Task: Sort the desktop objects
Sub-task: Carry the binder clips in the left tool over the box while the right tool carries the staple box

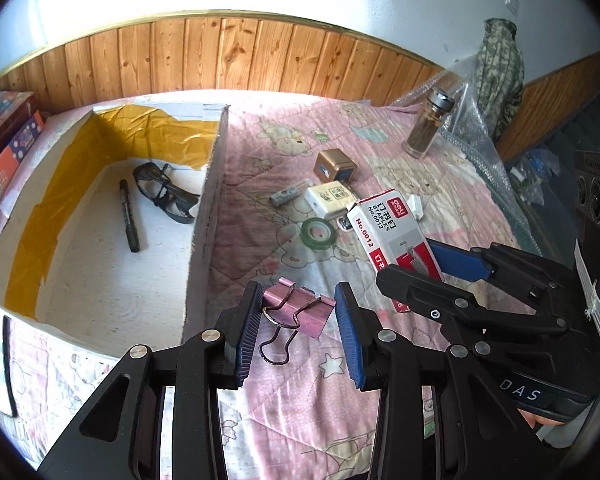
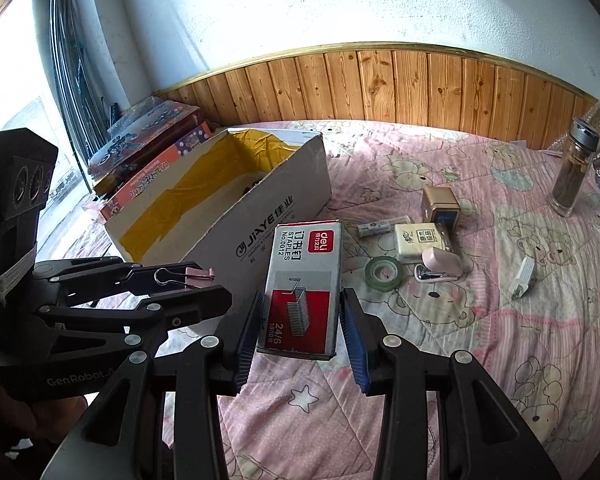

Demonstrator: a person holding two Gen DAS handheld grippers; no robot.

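Note:
My left gripper [image 1: 298, 320] is shut on a pink binder clip [image 1: 300, 309], held above the pink quilt beside the open cardboard box [image 1: 204, 208]. My right gripper [image 2: 302, 332] is shut on a red and white staples box [image 2: 306, 280], lifted off the quilt; it also shows in the left wrist view [image 1: 388, 228]. The cardboard box [image 2: 260, 224] holds dark glasses [image 1: 164, 192] and a black pen [image 1: 129, 216]. On the quilt lie a green tape roll [image 2: 384, 274], a pink stapler [image 2: 440, 266], a cream box [image 2: 418, 240], a gold cube [image 2: 440, 202], a small tube [image 2: 376, 227] and a white plug [image 2: 522, 278].
A glass bottle with a metal cap [image 2: 574, 168] stands at the far right of the quilt. Colourful game boxes [image 2: 152, 148] are stacked behind the cardboard box. A wood-panelled wall [image 2: 380, 84] runs along the back. Bubble wrap [image 1: 480, 136] lies at the right.

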